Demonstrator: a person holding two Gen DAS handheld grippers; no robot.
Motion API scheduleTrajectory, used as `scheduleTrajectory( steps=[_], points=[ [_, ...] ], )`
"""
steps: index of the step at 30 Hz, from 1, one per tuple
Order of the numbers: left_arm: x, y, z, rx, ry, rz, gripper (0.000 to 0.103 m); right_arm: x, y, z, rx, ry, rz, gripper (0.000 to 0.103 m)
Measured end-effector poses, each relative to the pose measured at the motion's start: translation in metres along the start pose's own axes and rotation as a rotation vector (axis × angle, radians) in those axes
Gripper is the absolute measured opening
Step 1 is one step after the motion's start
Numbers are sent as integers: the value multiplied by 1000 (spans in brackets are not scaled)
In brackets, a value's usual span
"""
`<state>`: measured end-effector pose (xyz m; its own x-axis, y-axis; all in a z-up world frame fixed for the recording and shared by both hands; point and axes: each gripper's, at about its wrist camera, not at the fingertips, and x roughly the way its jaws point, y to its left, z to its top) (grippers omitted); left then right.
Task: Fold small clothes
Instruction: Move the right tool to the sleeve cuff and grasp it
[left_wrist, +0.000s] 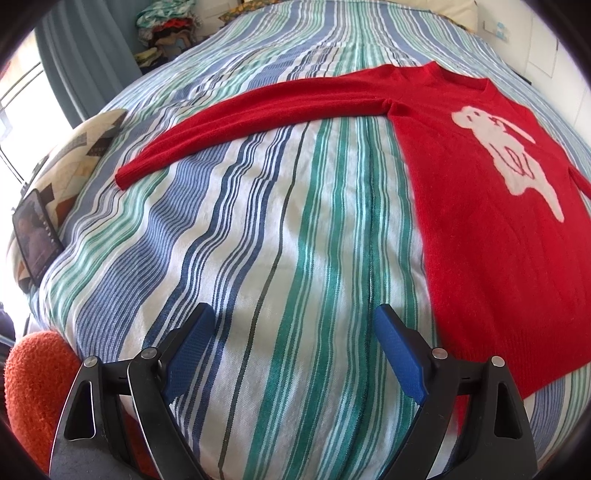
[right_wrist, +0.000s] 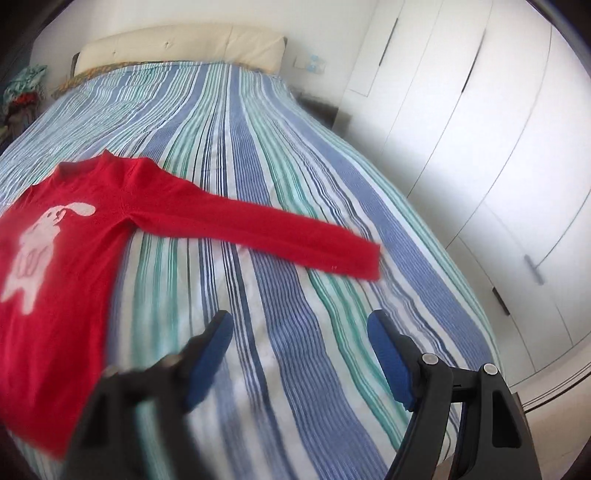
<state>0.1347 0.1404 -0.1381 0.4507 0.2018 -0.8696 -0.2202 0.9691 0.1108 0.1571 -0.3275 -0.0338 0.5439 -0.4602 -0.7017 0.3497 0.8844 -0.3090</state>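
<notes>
A small red sweater (left_wrist: 491, 236) with a white animal figure lies flat and face up on the striped bed; it also shows in the right wrist view (right_wrist: 74, 251). One sleeve (left_wrist: 258, 110) stretches out to the left, the other sleeve (right_wrist: 266, 232) to the right. My left gripper (left_wrist: 295, 317) is open and empty above bare bedspread, left of the sweater's body and below the left sleeve. My right gripper (right_wrist: 299, 325) is open and empty above the bedspread, right of the body and below the right sleeve's cuff (right_wrist: 365, 264).
The striped bedspread (left_wrist: 258, 258) covers the bed. A patterned pillow (left_wrist: 74, 155) and a phone (left_wrist: 35, 240) lie at its left edge, an orange fuzzy object (left_wrist: 33, 384) below them. White wardrobe doors (right_wrist: 480, 129) stand to the right. A clothes pile (left_wrist: 166, 26) is behind.
</notes>
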Motion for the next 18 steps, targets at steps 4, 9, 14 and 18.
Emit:
scheduleTrajectory(
  steps=[4,9,14,18],
  points=[
    [2,-2,0,10,2,9,91,-9,5,7,-43,-20,-16,75],
    [3,-3,0,14,4,9,91,-19,11,10,-74,-45,-34,75],
    [4,-2,0,10,7,6,92,-24,13,15,-93,-64,-56,75],
    [4,-2,0,13,7,8,92,-24,13,17,-102,-70,-64,75]
  ],
)
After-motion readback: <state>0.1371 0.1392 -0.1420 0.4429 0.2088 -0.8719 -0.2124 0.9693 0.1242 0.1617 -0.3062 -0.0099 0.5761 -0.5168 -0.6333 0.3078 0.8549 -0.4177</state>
